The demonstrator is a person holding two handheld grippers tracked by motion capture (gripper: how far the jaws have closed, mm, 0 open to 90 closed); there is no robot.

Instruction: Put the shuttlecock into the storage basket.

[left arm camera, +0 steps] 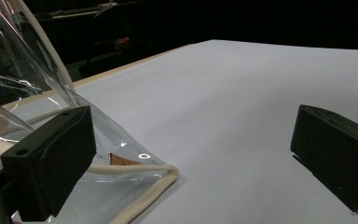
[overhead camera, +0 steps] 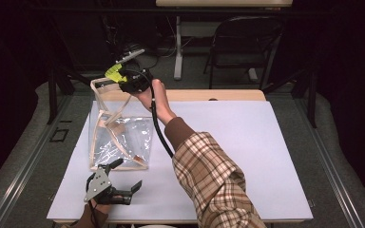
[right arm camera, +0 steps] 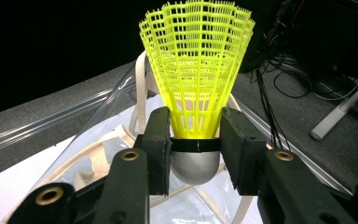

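A yellow plastic shuttlecock with a grey rounded base is clamped between the jaws of my right gripper, skirt pointing away from the camera. In the high view that right gripper holds the shuttlecock above the far top edge of a clear plastic bag with cream trim and straps. My left gripper rests open on the white table near the bag's near right corner. Its left fingertip sits against the clear bag, and nothing lies between its jaws.
A white sheet covers the table, with a wooden edge at the back. A folding chair and a table leg stand behind on the floor. A plaid sleeve crosses the table's middle.
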